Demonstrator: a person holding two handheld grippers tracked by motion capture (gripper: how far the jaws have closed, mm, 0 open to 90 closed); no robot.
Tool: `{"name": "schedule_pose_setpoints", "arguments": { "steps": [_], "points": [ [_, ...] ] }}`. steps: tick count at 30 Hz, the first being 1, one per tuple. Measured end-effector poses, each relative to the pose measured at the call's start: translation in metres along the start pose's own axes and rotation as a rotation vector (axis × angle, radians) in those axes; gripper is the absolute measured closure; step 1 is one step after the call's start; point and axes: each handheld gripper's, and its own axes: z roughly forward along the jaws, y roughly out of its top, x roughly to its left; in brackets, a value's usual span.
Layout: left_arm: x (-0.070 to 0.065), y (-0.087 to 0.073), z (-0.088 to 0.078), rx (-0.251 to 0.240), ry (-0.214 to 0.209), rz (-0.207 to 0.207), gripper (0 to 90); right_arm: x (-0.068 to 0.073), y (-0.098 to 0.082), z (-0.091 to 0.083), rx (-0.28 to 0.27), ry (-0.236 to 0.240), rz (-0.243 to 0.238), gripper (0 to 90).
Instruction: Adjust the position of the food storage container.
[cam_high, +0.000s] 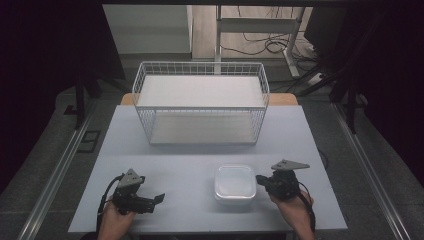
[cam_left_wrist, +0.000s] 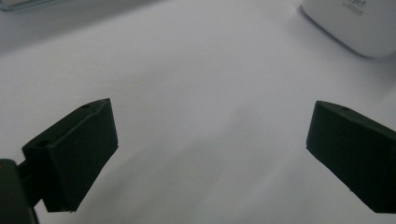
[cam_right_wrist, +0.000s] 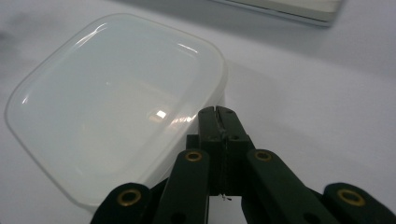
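High view: two grippers near the front edge, a plastic box between them.
Left gripper (cam_high: 159, 199) waits near left, jaws wide apart and empty; right gripper (cam_right_wrist: 217, 112), jaws pressed together, noses against the lidded box (cam_high: 235, 183) at near right. Farther back stands a wire basket (cam_high: 201, 66). Approach seems under way; next the right jaws must open to grasp.

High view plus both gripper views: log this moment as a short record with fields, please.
surface: pale table
container: white lidded plastic box, front right of centre
basket: white wire basket at the far side, nothing seen inside
left tongs: jaws wide apart over bare table, nothing between
right tongs: jaws shut together, tips at the box's right edge; contact unclear
hands: one on each tool at the near edge
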Motion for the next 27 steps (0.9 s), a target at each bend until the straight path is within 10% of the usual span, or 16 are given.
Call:
{"name": "schedule_pose_setpoints", "arguments": {
  "steps": [12,19,27],
  "points": [
    [-0.001,0.001,0.000,0.012,-0.005,0.003,2.4,0.042,0.009,0.027,0.006,0.103,-0.055,89.5],
    [-0.003,0.001,0.001,0.020,-0.015,0.010,3.1,0.050,0.013,0.034,0.006,0.082,-0.096,89.1],
    [-0.008,0.003,0.002,0.026,-0.039,0.027,4.2,0.033,0.007,0.014,-0.069,0.040,-0.151,57.2]
  ]
}}
